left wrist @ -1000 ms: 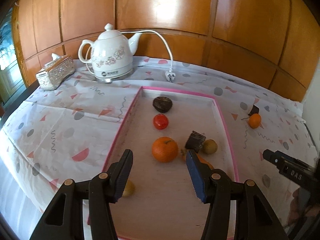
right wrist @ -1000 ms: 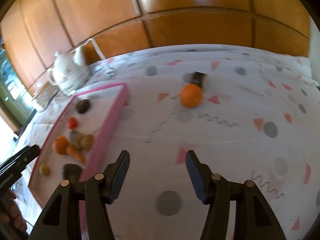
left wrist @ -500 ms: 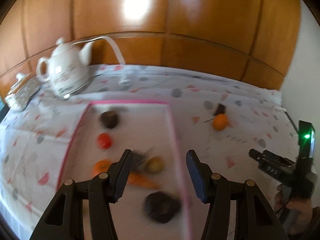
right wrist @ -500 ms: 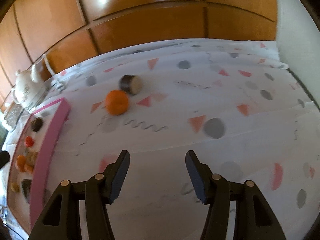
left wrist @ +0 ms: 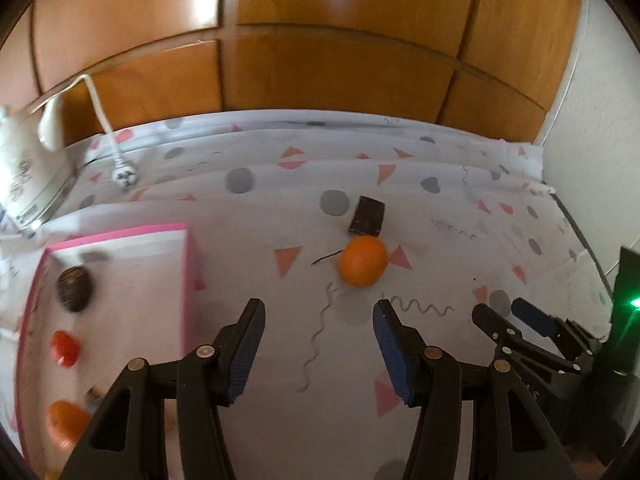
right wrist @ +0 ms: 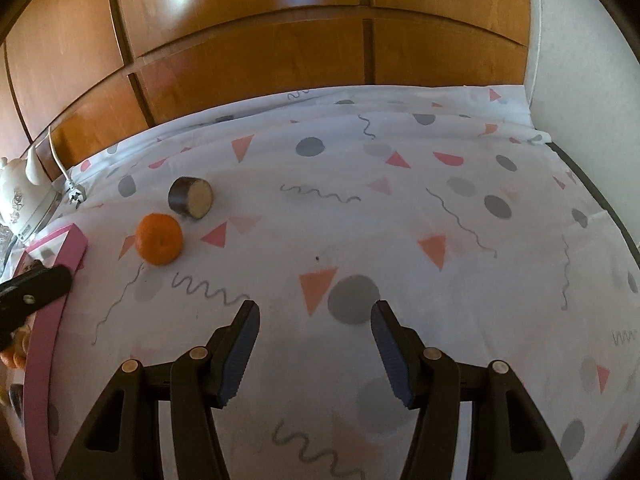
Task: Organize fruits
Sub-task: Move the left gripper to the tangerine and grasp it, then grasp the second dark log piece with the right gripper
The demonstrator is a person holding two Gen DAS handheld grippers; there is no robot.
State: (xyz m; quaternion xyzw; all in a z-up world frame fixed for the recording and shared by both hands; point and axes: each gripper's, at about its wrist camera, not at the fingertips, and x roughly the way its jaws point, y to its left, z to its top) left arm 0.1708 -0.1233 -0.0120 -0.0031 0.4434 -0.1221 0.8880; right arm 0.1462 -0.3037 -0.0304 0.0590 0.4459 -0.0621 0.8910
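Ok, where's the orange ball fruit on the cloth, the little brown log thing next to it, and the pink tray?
orange [left wrist: 362,266], left wrist view, middle of its peel.
brown log piece [right wrist: 191,199], right wrist view, between dark bark and pale cut face.
pink tray [left wrist: 188,280], left wrist view, its right wall.

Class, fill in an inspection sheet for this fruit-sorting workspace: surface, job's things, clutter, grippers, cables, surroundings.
Surface: patterned tablecloth covers the table.
Job's things: loose orange on the cloth beside a dark cut cylinder piece; pink tray holds a dark round fruit, a red fruit and another orange.
Clutter: white kettle.
Grippers: left gripper open, empty; right gripper open, empty.
Cables: white cord with loose plug.
Surroundings: wooden panels behind.
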